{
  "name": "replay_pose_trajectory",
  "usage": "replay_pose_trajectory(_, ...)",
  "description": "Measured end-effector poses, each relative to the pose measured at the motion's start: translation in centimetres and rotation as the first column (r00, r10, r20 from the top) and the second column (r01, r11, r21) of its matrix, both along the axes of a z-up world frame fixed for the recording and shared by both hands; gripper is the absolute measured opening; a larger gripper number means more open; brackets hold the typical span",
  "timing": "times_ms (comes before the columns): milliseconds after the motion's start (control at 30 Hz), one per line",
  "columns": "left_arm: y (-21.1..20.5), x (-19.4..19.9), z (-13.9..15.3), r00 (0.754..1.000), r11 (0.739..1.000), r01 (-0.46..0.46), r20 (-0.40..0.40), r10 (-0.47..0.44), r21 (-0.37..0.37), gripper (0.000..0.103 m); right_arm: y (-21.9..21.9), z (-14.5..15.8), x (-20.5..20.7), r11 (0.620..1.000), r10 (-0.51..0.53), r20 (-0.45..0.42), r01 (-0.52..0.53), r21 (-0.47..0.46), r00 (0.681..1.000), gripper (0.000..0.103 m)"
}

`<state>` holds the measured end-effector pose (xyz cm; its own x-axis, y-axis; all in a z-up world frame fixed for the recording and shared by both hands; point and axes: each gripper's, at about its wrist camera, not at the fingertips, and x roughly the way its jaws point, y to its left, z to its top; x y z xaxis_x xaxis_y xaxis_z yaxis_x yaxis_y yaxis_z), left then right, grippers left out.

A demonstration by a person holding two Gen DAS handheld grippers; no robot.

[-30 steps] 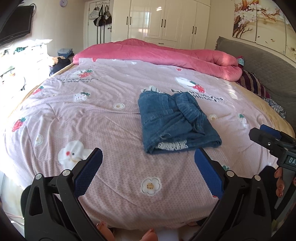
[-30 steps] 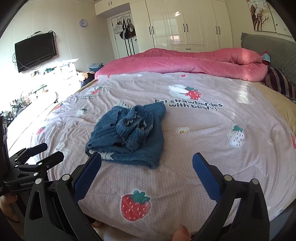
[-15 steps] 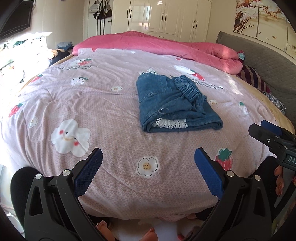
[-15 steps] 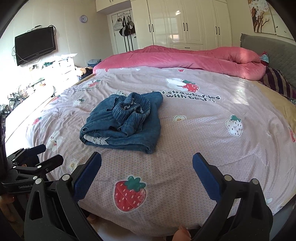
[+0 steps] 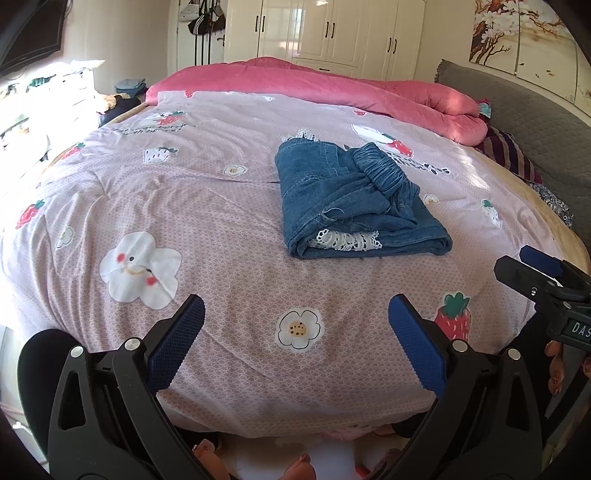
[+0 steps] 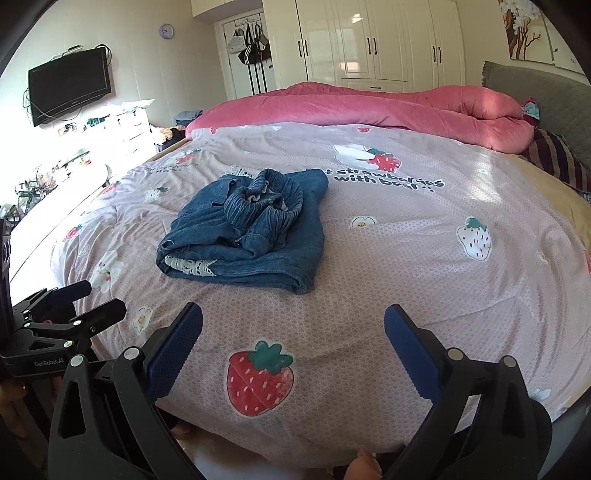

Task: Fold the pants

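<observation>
- The pants (image 5: pixel 354 199), blue denim, lie folded in a thick bundle on the bed (image 5: pixel 221 229), about mid-bed, with the gathered waistband on top and a strip of white lace showing at the near folded edge.
- The left gripper (image 5: pixel 295 332) is released, its blue-padded fingers spread wide above the near edge of the bed, well apart from the pants and gripping nothing.
- The right gripper (image 6: pixel 293 334) is likewise spread wide and empty, also above the near edge, with the pants ahead and to its left (image 6: pixel 247 229).
- Each gripper shows at the edge of the other's view: the right one at the right border of the left view, the left one at the lower left of the right view.
- The bed is covered by a pink quilt (image 6: pixel 406 258) printed with strawberries, white flowers and dark lettering; it is gently rumpled.
- A thicker pink duvet (image 6: pixel 388 107) lies rolled along the far side.
- A grey headboard (image 6: pixel 535 92) stands at the right, with a striped pillow (image 6: pixel 554 158) against it.
- White wardrobes (image 6: pixel 369 44) fill the far wall; bags (image 6: pixel 251 44) hang on a door beside them.
- A TV (image 6: pixel 70 85) is mounted on the left wall, with a round clock (image 6: pixel 167 31) higher up.
- Strong sunlight washes out cluttered furniture on the left.
</observation>
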<state>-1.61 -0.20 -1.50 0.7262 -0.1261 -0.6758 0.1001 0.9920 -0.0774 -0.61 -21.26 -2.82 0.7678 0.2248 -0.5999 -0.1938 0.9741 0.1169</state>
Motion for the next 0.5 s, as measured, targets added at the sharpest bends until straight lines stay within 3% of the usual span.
replay_pose_trajectory(500, 0.0, -0.05, 0.21, 1.0, 1.0, 0.0, 0.007, 0.0, 0.007, 0.093, 0.07, -0.04, -0.11, 1.0, 0.0, -0.005, 0.0, -0.008, 1.0, 0.098)
